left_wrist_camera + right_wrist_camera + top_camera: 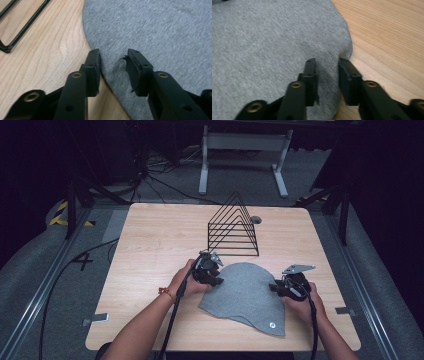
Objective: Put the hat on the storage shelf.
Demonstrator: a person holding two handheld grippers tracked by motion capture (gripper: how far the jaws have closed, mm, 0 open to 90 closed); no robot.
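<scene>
At the near centre of the desk (pixel 150 245), a grey knit beanie (pixel 245 292) lies flat, its rounded crown toward 12 o'clock and its straighter hem running from 8 o'clock down to 5 o'clock, where a small round tag sits. We see the left gripper (pixel 209 270) at the hat's 10 o'clock edge and the right gripper (pixel 287 286) at its 3 o'clock edge, so the cloth stretches between them, each hand about equally near its own side.

In the left gripper view the jaws stand parted and straddle the curved edge of the beanie (pixel 155 32): one jaw rests on bare wood, the other on fabric, with a small pucker of cloth beside it. In the right gripper view the jaws are also apart, with a narrower gap, set over the beanie's (pixel 269 45) edge, one on cloth and one at its rim; neither pair has closed on anything yet.

Both forearms come in from 6 o'clock, angled inward. A black wire rack (pixel 233 227) stands just beyond the hat at 12 o'clock.
</scene>
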